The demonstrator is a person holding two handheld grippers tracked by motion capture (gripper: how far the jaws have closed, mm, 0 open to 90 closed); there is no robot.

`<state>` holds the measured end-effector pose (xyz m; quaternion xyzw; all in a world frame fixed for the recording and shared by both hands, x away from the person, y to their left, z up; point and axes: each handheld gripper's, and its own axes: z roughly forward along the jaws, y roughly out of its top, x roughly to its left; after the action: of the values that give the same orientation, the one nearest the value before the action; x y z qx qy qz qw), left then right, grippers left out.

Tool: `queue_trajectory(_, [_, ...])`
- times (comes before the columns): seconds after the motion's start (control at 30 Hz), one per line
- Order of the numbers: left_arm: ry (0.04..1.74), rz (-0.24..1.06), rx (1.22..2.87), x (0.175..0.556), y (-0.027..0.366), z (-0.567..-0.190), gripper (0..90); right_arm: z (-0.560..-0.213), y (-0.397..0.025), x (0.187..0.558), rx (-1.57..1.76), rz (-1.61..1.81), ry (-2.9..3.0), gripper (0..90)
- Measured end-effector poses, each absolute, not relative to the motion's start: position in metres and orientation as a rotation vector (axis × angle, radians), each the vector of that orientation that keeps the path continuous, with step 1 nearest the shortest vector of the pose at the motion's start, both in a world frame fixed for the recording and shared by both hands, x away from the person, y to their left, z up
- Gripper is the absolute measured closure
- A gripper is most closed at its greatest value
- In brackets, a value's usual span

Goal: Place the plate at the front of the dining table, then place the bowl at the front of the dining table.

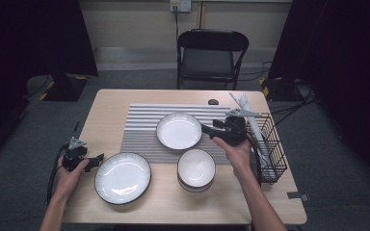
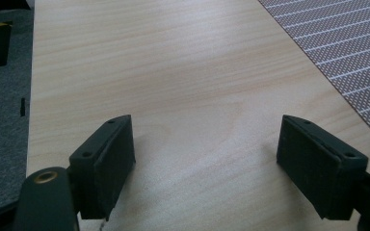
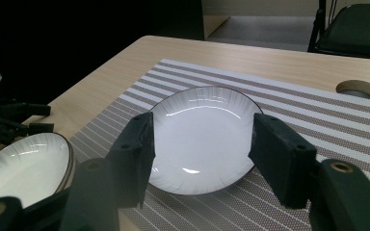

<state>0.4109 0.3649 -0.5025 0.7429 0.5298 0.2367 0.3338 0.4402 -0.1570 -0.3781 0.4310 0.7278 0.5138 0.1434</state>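
Plate (image 1: 178, 130) on the striped mat (image 1: 139, 126) at bench centre faces the right claw (image 1: 207, 131), jaws wide, just off its 3 o'clock rim. Best to slide one jaw under that rim, one above, then pinch gently. Left claw (image 1: 98, 160), also wide, idles over bare bench (image 2: 183, 72) at 9 o'clock. Count: two plates, the second (image 1: 123, 177) at 7 o'clock; bowls (image 1: 196, 169), stacked, number unclear; one wire basket (image 1: 268, 149).

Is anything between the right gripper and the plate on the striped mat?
Nothing visible. The right gripper is open, its jaws aimed straight at the plate on the striped mat, with a bare gap between them. The stacked bowls sit nearer the person, off that line.
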Motion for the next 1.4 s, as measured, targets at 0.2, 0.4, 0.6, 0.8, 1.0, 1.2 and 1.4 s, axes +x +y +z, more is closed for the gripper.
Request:
queue_trajectory(0.2, [1.388, 0.614, 1.934, 0.411, 0.364, -0.503, 20.3, -0.374, -0.164, 0.436, 1.282, 1.471, 2.024, 48.0])
queue_trajectory(0.4, [1.387, 0.613, 1.934, 0.411, 0.364, -0.503, 19.9, -0.372, -0.174, 0.432, 1.344, 1.455, 2.021, 48.7])
queue_trajectory(0.6, [1.389, 0.612, 1.934, 0.411, 0.364, -0.503, 19.6, -0.374, -0.178, 0.430, 1.404, 1.415, 2.052, 42.3])
queue_trajectory(0.8, [1.389, 0.612, 1.934, 0.411, 0.364, -0.503, 19.6, -0.368, -0.184, 0.424, 1.410, 1.450, 2.050, 39.6])
queue_trajectory(1.0, [1.388, 0.612, 1.934, 0.411, 0.364, -0.503, 19.6, -0.359, -0.195, 0.418, 1.419, 1.483, 2.030, 33.5])
queue_trajectory(1.2, [1.386, 0.611, 1.934, 0.411, 0.364, -0.503, 19.6, -0.362, -0.203, 0.416, 1.455, 1.467, 2.019, 31.0])
queue_trajectory(1.4, [1.386, 0.610, 1.934, 0.411, 0.364, -0.503, 19.6, -0.368, -0.197, 0.408, 1.390, 1.490, 2.109, 46.7])
